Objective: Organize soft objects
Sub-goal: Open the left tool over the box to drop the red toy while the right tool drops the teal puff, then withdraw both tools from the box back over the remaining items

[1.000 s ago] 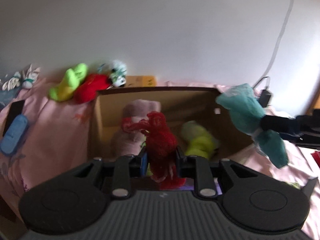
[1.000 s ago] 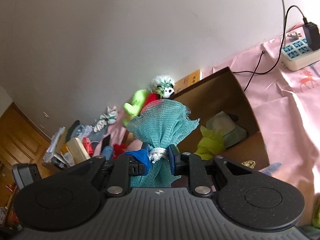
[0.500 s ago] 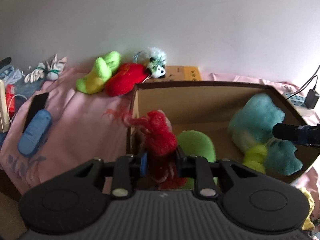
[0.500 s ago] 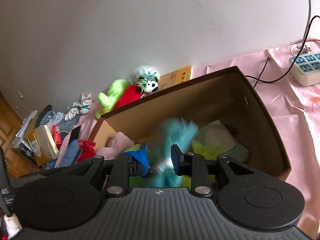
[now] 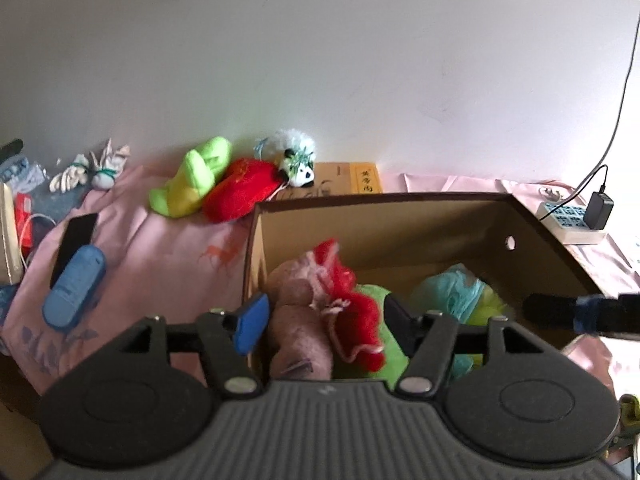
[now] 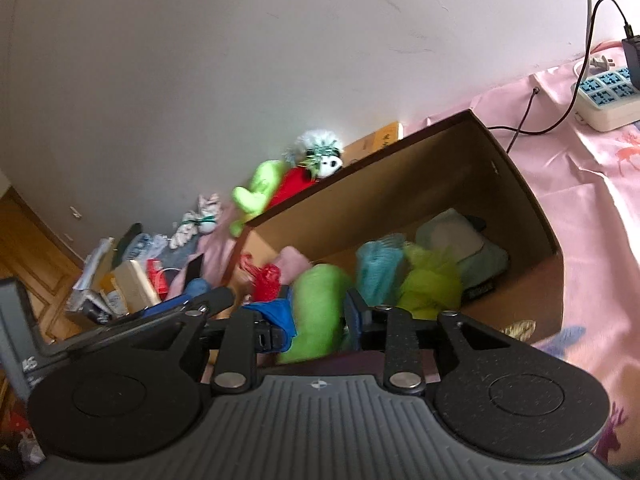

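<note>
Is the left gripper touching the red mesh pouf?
Apart: in the left wrist view, the left gripper has just opened, and the red mesh pouf lies clear of both pads.

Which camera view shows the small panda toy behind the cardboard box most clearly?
The left wrist view: the panda toy sits whole and fairly sharp beyond the cardboard box, beside the red plush. The right wrist view shows the panda too, but blurred, and the box's rim partly hides it.

Both grippers are black, ribbed plastic with silver pivot screws; the left gripper [image 5: 324, 320] apparently has one blue pad.
</note>
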Demonstrator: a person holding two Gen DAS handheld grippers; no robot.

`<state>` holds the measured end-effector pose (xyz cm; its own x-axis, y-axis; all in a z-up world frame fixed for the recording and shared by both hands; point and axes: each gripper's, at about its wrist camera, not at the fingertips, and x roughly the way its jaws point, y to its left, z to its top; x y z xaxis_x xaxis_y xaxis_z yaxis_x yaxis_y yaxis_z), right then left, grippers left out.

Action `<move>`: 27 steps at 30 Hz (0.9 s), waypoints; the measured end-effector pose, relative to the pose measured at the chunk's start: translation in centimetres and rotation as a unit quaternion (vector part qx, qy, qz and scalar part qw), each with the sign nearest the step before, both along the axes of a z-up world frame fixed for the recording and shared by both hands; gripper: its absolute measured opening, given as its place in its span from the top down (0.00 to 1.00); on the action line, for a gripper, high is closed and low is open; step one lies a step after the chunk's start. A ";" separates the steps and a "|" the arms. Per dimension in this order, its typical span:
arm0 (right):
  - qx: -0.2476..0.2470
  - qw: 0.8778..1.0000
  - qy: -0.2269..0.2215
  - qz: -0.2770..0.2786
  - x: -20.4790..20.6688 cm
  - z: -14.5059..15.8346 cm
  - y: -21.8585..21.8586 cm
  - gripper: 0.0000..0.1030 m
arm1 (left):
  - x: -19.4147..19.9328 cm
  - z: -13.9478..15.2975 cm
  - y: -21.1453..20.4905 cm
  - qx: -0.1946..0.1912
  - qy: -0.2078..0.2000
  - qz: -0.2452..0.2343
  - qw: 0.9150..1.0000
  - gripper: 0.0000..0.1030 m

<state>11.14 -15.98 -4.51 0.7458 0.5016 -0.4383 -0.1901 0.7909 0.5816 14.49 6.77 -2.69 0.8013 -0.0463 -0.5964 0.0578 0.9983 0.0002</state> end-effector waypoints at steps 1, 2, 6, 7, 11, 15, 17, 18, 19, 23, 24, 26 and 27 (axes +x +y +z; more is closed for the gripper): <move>0.001 1.000 -0.006 0.001 -0.5 0.3 0.0 0.89 | -0.4 0.4 -0.2 0.003 -0.004 0.000 1.000 0.36; 0.001 1.000 -0.013 0.002 -1.1 0.6 0.1 0.89 | -0.8 0.6 -0.4 0.004 -0.007 0.000 1.000 0.36; -0.007 0.999 -0.033 0.003 -3.3 1.5 0.2 0.89 | -2.9 1.7 -0.9 0.002 -0.018 0.005 1.000 0.36; -0.011 0.999 -0.036 0.003 -3.8 1.6 0.3 0.89 | -3.5 2.0 -1.1 0.002 -0.021 0.006 1.000 0.36; -0.020 0.999 -0.044 0.001 -6.0 1.6 0.3 0.88 | -5.9 2.6 -1.9 0.012 -0.030 0.017 0.999 0.36; -0.015 0.999 -0.041 -0.003 -7.1 1.5 0.2 0.88 | -8.1 3.0 -2.5 0.012 -0.026 0.028 0.999 0.36; -0.011 0.999 -0.042 -0.007 -7.9 1.4 0.0 0.88 | -9.2 3.1 -2.7 0.016 -0.026 0.034 0.999 0.36; -0.009 0.999 -0.042 -0.008 -8.3 1.3 -0.2 0.88 | -9.8 3.2 -2.9 0.019 -0.028 0.036 0.999 0.36; -0.008 0.999 -0.041 -0.010 -8.7 1.2 -0.3 0.88 | -10.4 3.3 -3.0 0.023 -0.029 0.038 0.999 0.36; -0.005 0.999 -0.042 -0.017 -10.3 0.9 -0.6 0.88 | -12.8 3.5 -3.8 0.040 -0.029 0.049 0.998 0.35; -0.002 0.999 -0.042 -0.019 -10.6 0.8 -0.7 0.88 | -13.2 3.5 -4.0 0.043 -0.028 0.050 0.997 0.35; 0.005 0.999 -0.041 -0.023 -11.3 0.6 -0.9 0.88 | -14.2 3.5 -4.3 0.045 -0.026 0.050 0.997 0.34; 0.007 0.999 -0.041 -0.025 -11.8 0.5 -1.1 0.88 | -14.6 3.4 -4.4 0.046 -0.024 0.051 0.997 0.34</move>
